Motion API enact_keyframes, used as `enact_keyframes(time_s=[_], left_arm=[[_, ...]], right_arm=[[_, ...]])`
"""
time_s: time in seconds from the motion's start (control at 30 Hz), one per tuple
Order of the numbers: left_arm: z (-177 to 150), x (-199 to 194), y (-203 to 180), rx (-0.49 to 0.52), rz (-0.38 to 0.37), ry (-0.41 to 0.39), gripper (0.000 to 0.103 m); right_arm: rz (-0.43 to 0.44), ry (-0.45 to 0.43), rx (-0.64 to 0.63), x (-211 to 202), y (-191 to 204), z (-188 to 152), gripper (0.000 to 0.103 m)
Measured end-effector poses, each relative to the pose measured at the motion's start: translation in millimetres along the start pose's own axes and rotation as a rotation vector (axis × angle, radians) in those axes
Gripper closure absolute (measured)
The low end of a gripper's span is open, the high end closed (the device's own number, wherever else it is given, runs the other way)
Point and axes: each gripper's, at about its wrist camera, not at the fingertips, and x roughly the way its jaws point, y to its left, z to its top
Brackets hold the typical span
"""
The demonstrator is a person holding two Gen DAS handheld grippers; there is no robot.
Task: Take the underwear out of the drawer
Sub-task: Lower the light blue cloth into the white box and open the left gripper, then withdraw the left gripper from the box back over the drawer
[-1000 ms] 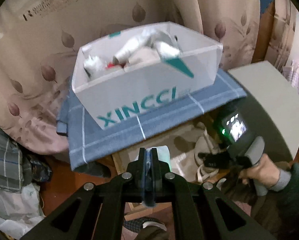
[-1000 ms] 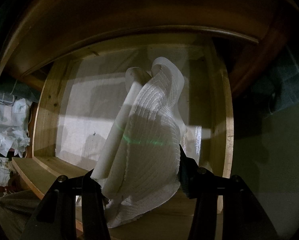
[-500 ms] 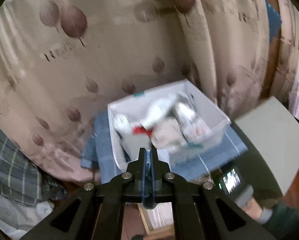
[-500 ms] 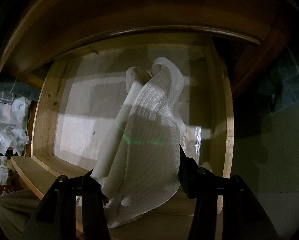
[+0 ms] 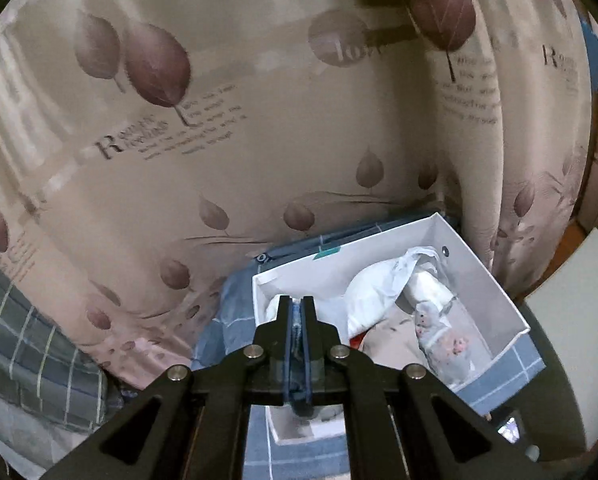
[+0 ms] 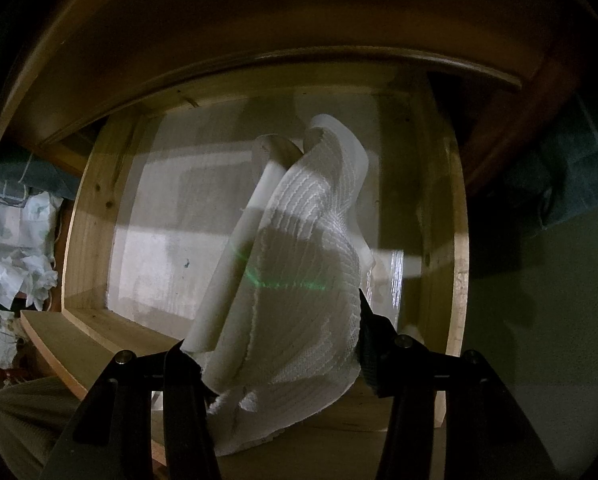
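The left gripper [image 5: 298, 312] is pinched together and empty above a white cardboard box [image 5: 495, 292]. The right gripper [image 6: 277, 344] clamps the white ribbed knit underwear [image 6: 299, 280] above the pale wooden drawer [image 6: 451, 216]. It looks light, soft and floppy; gripping the bunched folds seems wise.

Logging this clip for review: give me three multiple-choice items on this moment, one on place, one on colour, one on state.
1. Where does the white box sit?
A. on a blue checked cloth
B. inside the drawer
C. on bare floor

2. What colour is the garment held by the right gripper?
A. red
B. white
C. black

3. How does the left gripper stand?
A. wide open
B. shut on a sock
C. shut, holding nothing

Answers: 1 A, the cloth shows under the box's edges; 2 B, ribbed white fabric fills the jaws above the wooden drawer; 3 C, its fingers meet with nothing between.
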Motion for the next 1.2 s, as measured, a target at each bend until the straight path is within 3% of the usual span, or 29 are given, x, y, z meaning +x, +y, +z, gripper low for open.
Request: enact_keyframes(time_s=[0.43, 0.8, 0.87, 0.93, 1.0, 1.2], left_arm=[[-31, 89, -10, -0.032, -0.007, 0.132, 0.099], [-48, 93, -11, -0.016, 0.058, 0.17, 0.096], [-50, 91, -7, -0.035, 0.061, 0.192, 0.089], [-53, 89, 0, -0.073, 0.04, 0.21, 0.061], [-56, 85, 8, -0.117, 0.005, 0.223, 0.048], [-66, 77, 8, -0.111, -0.009, 0.26, 0.048]], right_arm=[[0.001, 0.004, 0.001, 0, 1, 0, 0.056], [-0.001, 0.003, 0.0, 0, 1, 0, 0.056], [0.0, 0.003, 0.002, 0, 0, 0, 0.056], [-0.001, 0.003, 0.0, 0, 1, 0, 0.056], [0.0, 0.004, 0.001, 0, 0, 0, 0.056], [-0.001, 0.003, -0.001, 0, 0, 0, 0.056]])
